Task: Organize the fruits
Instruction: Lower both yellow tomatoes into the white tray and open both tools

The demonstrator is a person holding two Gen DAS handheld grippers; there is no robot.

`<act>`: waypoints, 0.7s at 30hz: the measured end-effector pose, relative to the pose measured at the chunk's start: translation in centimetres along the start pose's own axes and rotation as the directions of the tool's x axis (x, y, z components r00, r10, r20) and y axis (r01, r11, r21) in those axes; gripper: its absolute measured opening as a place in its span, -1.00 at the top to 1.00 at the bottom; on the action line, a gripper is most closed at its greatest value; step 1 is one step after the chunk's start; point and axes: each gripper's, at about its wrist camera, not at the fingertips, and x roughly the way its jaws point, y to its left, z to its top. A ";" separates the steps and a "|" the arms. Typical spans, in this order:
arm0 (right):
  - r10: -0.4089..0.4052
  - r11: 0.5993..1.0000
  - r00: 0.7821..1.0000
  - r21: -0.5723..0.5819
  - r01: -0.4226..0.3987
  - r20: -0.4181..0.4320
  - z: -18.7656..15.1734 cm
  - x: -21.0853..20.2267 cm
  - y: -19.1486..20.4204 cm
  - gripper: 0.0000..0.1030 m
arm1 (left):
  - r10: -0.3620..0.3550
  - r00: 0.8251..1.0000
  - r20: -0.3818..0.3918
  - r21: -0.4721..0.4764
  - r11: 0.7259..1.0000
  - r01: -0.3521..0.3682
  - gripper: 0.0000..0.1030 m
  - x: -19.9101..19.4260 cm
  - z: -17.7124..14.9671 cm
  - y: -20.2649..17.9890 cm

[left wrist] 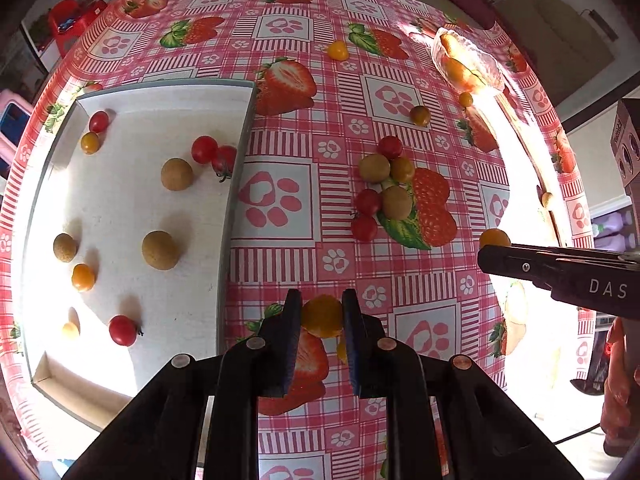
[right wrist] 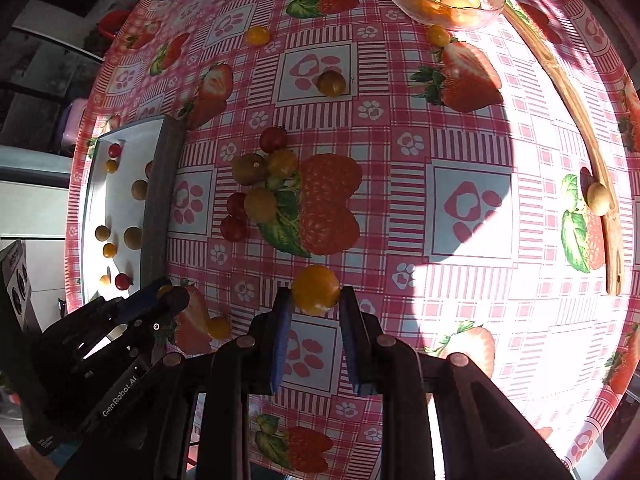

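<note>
Grippers both loaded: left gripper [left wrist: 321, 316] is clenched on a yellow cherry tomato [left wrist: 322, 315], pads pressing both sides, fruit lifted clear above the tablecloth [left wrist: 280, 152]; its shadow falls on a printed strawberry below. Right gripper [right wrist: 315, 292] is likewise clamped on an orange-yellow tomato [right wrist: 316, 290], held between the blue-faced fingers [right wrist: 282, 336]. In the right wrist view the left gripper shows at lower left, with another small yellow fruit [right wrist: 218, 327] lying on the cloth just beside it. Mid-table sits a loose cluster [left wrist: 384, 188]: two brown-green round fruits, a yellow one, three red cherry tomatoes, most of them touching, partly on a printed strawberry. Left of that is a white shallow tray [left wrist: 240, 128] with grey walls holding scattered fruit: red tomatoes, yellow tomatoes, tan round fruits, spread apart except a red pair touching near the right wall. Beyond the cluster, a single brownish-yellow fruit [left wrist: 420, 115] lies alone; farther still, another yellow tomato [left wrist: 337, 50]. Far right corner: glass bowl [right wrist: 496, 4] with pale orange fruits, one yellow tomato [right wrist: 438, 35] touching its near rim. A wooden strip [right wrist: 568, 92] runs along the sunlit right edge with a pale round fruit [right wrist: 599, 199] against it.
</note>
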 end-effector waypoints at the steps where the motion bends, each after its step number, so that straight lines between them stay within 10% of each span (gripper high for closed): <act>1: 0.000 1.000 1.000 -0.007 0.000 0.000 0.1 0.0 0.4 0.49 | 0.004 1.000 0.006 -0.007 1.000 -0.004 0.58 -0.4 0.0 0.5; 21: 0.077 0.974 0.997 -0.214 -0.080 -0.024 7.3 3.6 14.7 0.49 | 0.189 0.980 0.064 -0.188 0.967 -0.174 0.58 -1.8 4.9 12.7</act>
